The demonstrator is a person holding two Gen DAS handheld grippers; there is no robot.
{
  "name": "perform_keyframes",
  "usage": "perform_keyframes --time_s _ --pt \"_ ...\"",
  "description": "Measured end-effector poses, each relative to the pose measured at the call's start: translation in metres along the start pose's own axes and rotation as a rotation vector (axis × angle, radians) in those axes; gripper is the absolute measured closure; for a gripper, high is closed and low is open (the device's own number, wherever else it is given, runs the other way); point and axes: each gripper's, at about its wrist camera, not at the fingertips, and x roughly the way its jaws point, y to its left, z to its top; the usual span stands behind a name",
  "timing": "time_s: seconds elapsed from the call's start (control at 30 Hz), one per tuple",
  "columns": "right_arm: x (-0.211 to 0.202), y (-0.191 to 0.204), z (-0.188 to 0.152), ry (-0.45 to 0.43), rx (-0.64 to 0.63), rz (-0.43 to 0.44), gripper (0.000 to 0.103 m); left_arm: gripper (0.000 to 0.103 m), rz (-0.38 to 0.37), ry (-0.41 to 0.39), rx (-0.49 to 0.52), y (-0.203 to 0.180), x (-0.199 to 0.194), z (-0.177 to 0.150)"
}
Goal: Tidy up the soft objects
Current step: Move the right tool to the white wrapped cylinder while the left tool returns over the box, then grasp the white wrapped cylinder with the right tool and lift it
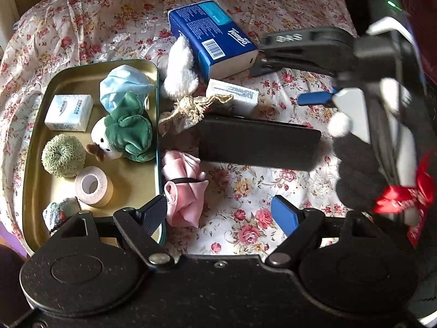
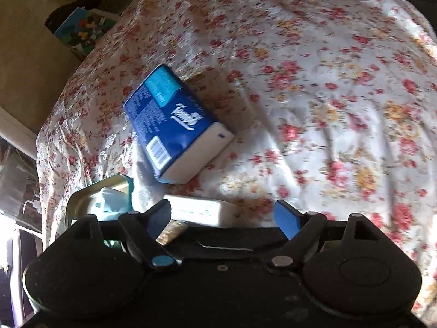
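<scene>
**Pink cloth just ahead of left tongs**

Gold tray (image 1: 35, 142) at frame left. Pink cloth bundle (image 1: 183, 188) lower centre, beside tray edge, long axis vertical, nearest left gripper (image 1: 222, 214), spread wide, empty. Right gripper (image 2: 224, 218) likewise apart, facing blue tissue pack (image 2: 177, 125).

Left gripper (image 1: 221, 214) and right gripper (image 2: 222, 218) both spread wide, holding nothing.

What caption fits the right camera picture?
Open right gripper hovers over the flowery bedsheet near the blue tissue pack.
</scene>
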Motion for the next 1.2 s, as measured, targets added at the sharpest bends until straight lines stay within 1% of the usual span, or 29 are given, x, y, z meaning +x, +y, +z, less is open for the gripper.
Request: perform_keyframes --time_s 0.07,0.2,0.27,0.43,0.53,0.63,0.7,0.83,1.03,1.2 --pt "0.006 0.012 0.000 0.010 -0.030 -0.003 0.021 0.024 0.004 -0.004 0.001 0.000 -0.001 0.000" --pt "0.024 0.033 0.000 0.029 -0.085 -0.038 0.021 0.024 -0.003 -0.010 0.000 0.001 -0.003 -0.001" --pt "0.033 0.040 0.001 0.040 -0.106 -0.041 0.021 0.025 0.024 -0.026 -0.001 0.001 -0.006 -0.001" --pt "0.048 0.047 0.005 0.052 -0.117 -0.056 0.021 0.024 0.026 -0.046 -0.017 0.008 -0.011 -0.001" --pt "0.059 0.049 0.006 0.077 -0.130 -0.068 0.021 0.024 0.043 -0.055 -0.016 0.010 -0.012 -0.002" --pt "0.070 0.047 0.003 0.107 -0.142 -0.096 0.020 0.024 0.043 -0.048 -0.030 0.013 -0.011 -0.003" --pt "0.076 0.043 0.002 0.122 -0.139 -0.097 0.020 0.024 0.044 -0.045 -0.036 0.015 -0.009 -0.002" --pt "0.075 0.032 0.005 0.138 -0.098 -0.081 0.024 0.024 0.041 -0.043 -0.041 0.015 -0.008 -0.001" --pt "0.053 0.004 0.011 0.097 -0.008 -0.145 0.024 0.024 0.039 -0.037 -0.040 0.013 -0.004 0.002" --pt "0.021 -0.029 0.014 0.044 0.074 -0.208 0.024 0.024 0.046 -0.037 -0.035 0.007 0.001 0.010"
